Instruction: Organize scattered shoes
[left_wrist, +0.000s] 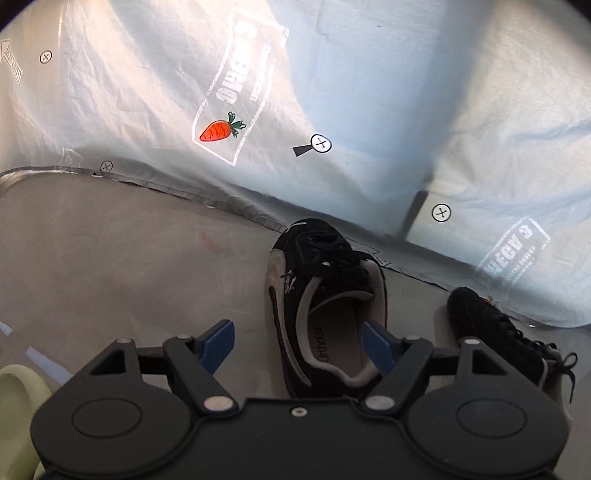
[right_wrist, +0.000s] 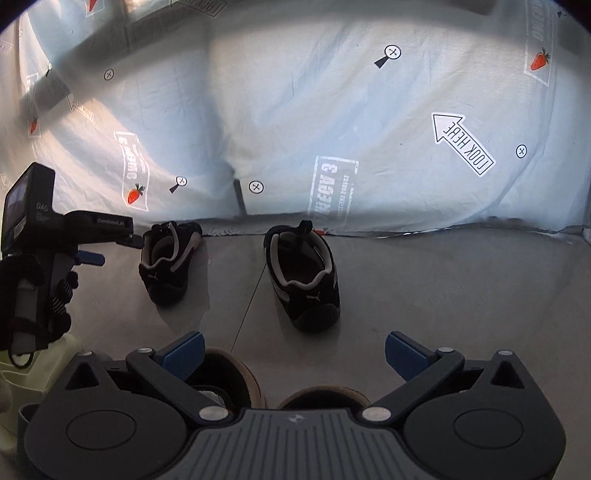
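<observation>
Staged recording set, not a home: pale printed backdrop sheet (right_wrist: 295, 122) bearing crosshair markers (right_wrist: 392, 52), carrot stickers (left_wrist: 221, 129), taped along grey floor (right_wrist: 443, 288).

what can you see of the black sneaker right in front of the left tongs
The black sneaker looks like suede, with a worn whitish sole edge, grey collar lining, black laces and a grey insole bearing printed lettering. It stands upright on the grey floor, toe toward the pale printed sheet, heel toward the camera. The left tongs stand open; one blue pad overlaps its collar, contact unclear.
</observation>
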